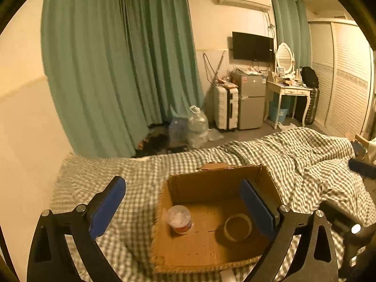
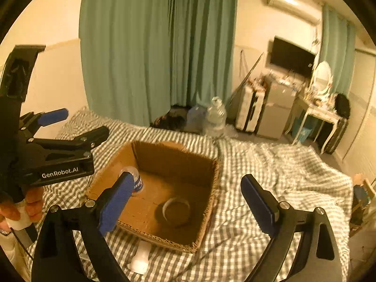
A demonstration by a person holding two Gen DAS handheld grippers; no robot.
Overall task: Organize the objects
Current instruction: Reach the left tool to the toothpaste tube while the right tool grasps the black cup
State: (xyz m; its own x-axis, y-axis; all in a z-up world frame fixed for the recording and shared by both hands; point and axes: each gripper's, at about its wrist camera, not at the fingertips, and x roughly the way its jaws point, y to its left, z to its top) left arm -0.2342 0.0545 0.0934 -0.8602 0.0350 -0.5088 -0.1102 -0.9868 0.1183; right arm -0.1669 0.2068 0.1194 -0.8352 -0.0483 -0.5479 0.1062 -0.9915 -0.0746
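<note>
Cardboard box [image 1: 211,246] sits open on the checked bedspread [image 1: 117,176], holding a small lidded cup [image 1: 179,219] at its left and a tape roll [image 1: 237,226] toward its right, left gripper [image 1: 183,206] and right gripper [image 2: 185,202] both above it, wide open, empty.

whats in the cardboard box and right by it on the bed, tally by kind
small container with a clear lid, in the box: 1
tape roll, in the box: 1
white bottle lying on the bedspread against the box's near wall: 1
cardboard box itself: 1
total: 4
</note>
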